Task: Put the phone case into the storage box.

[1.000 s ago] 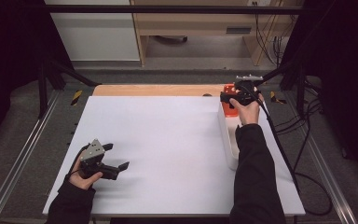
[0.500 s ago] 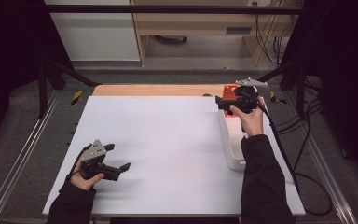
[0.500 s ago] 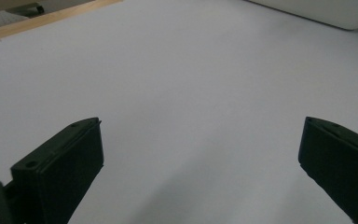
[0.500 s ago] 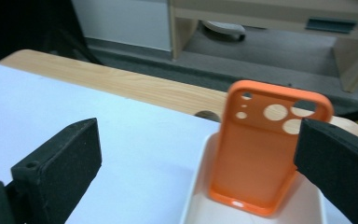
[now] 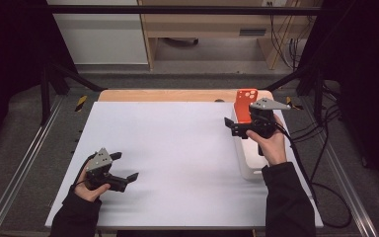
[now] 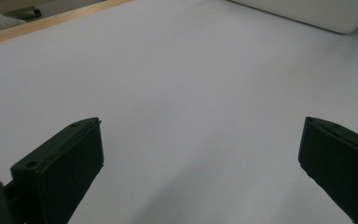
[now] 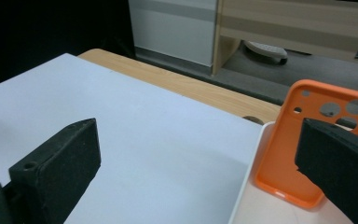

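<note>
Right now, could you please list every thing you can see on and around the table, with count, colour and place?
phone case: one, orange, leaning at the far end of the tray.
tray: one, white, right side of the table.
table: one, white top with a wooden far edge.
cabinet: one, white, beyond the table.
wooden shelf unit: one, light wood, beyond the table.
left tongs: one, black, open, near left of the table.
right tongs: one, black, jaws just opened wide, nothing between them, beside the phone case.

We look down from above the near table edge, our left gripper camera skims low over the white table (image 6: 182,93), our right one sits close to the orange phone case (image 7: 307,140), both share that tabletop.
</note>
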{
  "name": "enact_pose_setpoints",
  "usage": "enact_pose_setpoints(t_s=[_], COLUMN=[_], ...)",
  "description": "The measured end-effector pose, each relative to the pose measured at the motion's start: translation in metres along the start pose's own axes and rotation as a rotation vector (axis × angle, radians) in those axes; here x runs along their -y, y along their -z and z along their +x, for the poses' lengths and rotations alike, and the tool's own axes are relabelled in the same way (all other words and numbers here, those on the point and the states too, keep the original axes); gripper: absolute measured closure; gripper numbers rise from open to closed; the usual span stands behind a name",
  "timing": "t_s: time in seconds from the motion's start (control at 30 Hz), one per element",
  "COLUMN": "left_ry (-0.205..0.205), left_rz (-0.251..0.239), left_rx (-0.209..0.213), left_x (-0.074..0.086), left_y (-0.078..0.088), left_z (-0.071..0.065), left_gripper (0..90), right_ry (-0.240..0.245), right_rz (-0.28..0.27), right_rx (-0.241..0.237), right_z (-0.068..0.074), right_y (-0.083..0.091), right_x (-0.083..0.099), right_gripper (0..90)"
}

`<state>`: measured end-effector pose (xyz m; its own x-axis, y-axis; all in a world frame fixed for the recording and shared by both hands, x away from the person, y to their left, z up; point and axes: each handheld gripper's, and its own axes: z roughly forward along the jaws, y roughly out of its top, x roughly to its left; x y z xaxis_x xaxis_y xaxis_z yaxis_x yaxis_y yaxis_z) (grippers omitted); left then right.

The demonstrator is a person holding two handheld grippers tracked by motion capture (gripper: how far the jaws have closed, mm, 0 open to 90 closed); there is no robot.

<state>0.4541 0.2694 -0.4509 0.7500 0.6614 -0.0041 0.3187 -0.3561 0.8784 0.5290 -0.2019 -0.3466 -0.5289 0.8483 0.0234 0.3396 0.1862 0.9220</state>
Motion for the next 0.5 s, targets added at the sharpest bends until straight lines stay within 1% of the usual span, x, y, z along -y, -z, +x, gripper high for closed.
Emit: enact_pose_setpoints(t_s=[0.03,0.17,0.2,0.37,0.5], left_ry=[0.000,-0.001,-0.001,-0.003,-0.005], left_rz=[-0.001,-0.003,-0.005,-0.010,-0.013], left_rx=[0.001,0.003,0.003,0.005,0.007], left_x=[0.000,0.000,0.000,-0.001,-0.001], left_y=[0.000,0.000,0.000,0.001,0.001], left_z=[0.000,0.000,-0.001,-0.001,-0.002], left_gripper=[0.0,0.0,0.0,0.0,0.0], right_ry=[0.011,0.030,0.044,0.083,0.106], right_rz=[-0.004,-0.032,-0.035,-0.028,-0.035], right_rx=[-0.014,-0.057,-0.069,-0.116,-0.159], right_z=[0.001,0.005,0.005,0.010,0.012], right_y=[0.003,0.017,0.020,0.032,0.041], right_x=[0.003,0.015,0.018,0.037,0.050], right_gripper=[0.8,0.5,0.6,0.4,0.4])
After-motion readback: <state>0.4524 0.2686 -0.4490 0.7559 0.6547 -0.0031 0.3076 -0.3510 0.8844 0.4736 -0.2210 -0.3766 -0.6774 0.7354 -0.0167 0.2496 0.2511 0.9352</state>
